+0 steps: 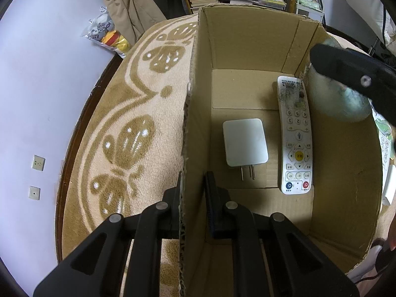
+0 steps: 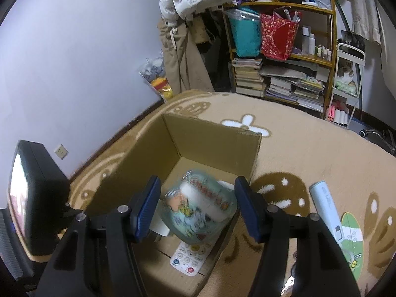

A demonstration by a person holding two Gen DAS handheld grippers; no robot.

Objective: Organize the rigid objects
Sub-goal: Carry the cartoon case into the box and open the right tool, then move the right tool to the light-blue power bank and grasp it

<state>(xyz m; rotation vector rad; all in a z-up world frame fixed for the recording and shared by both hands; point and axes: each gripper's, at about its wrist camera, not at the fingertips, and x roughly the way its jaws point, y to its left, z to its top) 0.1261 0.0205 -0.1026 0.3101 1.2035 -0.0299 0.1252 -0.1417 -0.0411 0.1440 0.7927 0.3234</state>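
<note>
Cardboard box (image 1: 247,49) already holds a remote (image 1: 294,136) and charger (image 1: 245,146); the left claw (image 1: 193,188) pinches its wall, the right claw (image 2: 198,210) gapes wide over a blurred jar (image 2: 200,208), and a white tube (image 2: 326,208) waits on the rug (image 2: 309,148).

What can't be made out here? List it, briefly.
- Printed jar: right wrist view, blurred. Its print is unreadable, and whether it rests on the floor of the cardboard box is unclear.
- Remote: right wrist view, upper part hidden by the jar.
- Charger: right wrist view, mostly behind the jar.
</note>
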